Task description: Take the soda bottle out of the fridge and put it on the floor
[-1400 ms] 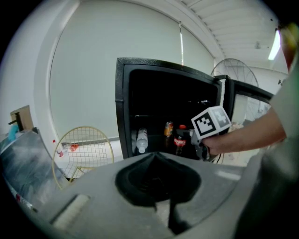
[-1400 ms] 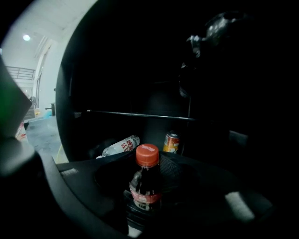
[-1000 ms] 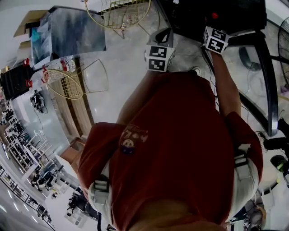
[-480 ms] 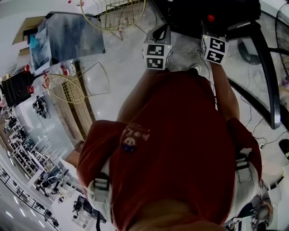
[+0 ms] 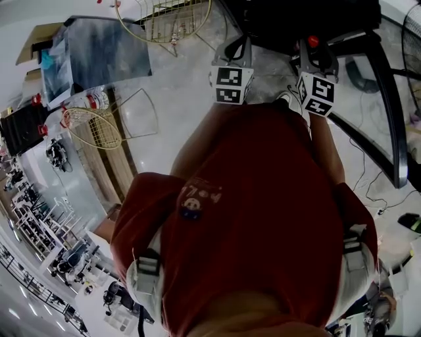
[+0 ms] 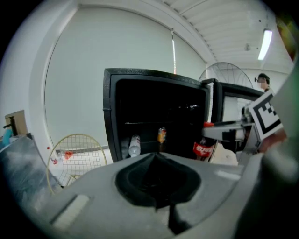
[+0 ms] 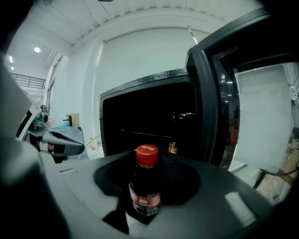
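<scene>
A dark soda bottle [image 7: 145,186] with a red cap and red label stands upright between my right gripper's [image 7: 145,196] jaws, which are shut on its body. It is outside the black fridge [image 7: 149,116], just in front of the open compartment. In the head view the red cap [image 5: 313,41] shows above the right gripper [image 5: 316,58]. From the left gripper view the same bottle [image 6: 203,148] hangs at the fridge's [image 6: 159,112] right side. My left gripper [image 6: 156,158] is shut and holds nothing, level with the right one [image 5: 238,51].
A clear bottle [image 6: 134,145] and a can [image 6: 161,135] stay on the fridge's lower shelf. The open glass door [image 7: 252,112] stands to the right. Yellow wire baskets [image 5: 164,20] [image 5: 95,125] lie on the floor at the left. Cables [image 5: 368,178] trail at the right.
My right gripper has drawn back from the fridge toward the person's body with the bottle in it. The left gripper has barely moved.
</scene>
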`<state>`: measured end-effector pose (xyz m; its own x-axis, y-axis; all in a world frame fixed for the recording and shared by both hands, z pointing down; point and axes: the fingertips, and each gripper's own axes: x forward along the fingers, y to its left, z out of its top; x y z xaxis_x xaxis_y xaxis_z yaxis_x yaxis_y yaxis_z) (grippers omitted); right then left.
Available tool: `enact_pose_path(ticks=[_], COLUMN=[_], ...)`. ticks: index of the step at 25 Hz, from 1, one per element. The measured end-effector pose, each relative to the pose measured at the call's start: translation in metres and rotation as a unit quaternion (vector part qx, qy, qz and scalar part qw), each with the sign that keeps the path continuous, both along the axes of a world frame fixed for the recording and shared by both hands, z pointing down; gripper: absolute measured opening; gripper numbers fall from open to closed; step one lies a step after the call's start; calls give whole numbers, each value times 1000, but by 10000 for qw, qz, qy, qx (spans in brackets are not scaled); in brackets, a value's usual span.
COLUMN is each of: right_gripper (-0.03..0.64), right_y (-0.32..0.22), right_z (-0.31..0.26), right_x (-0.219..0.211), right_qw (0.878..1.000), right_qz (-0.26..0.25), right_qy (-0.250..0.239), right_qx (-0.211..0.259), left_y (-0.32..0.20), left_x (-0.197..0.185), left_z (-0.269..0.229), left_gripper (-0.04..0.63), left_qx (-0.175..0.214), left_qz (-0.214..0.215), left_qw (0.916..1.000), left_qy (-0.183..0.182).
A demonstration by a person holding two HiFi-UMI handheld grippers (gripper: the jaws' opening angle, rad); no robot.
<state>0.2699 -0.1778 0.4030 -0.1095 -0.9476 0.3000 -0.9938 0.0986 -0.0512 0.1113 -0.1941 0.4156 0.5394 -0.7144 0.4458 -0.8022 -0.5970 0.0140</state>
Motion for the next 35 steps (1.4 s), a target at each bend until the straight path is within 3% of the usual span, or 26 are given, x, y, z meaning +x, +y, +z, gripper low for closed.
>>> enact_pose_path(ticks=[5,22,29,35], right_gripper=[149,149,149,149], right_y=[19,33,40,56], right_z=[4,18,31,56], right_x=[-2,-5,-1,-4], right_qw=[9999,9989,9960,9900], right_qz=[-49,-381,-796,-1262], right_qy=[-6,-90,-75,-83], right_qx=[-105,-251,-403,-622], left_y=[3,12,27,57], left_x=[-1,9,15,20], left_z=[-9,-4,7,36], left_gripper=[0,-1,-2,0], left_qx=[252,218,75,-303], left_qz=[2,-129,-413,-760], left_qw=[9997,9997,9990,9963], left_qy=[55,-56,-173,-254])
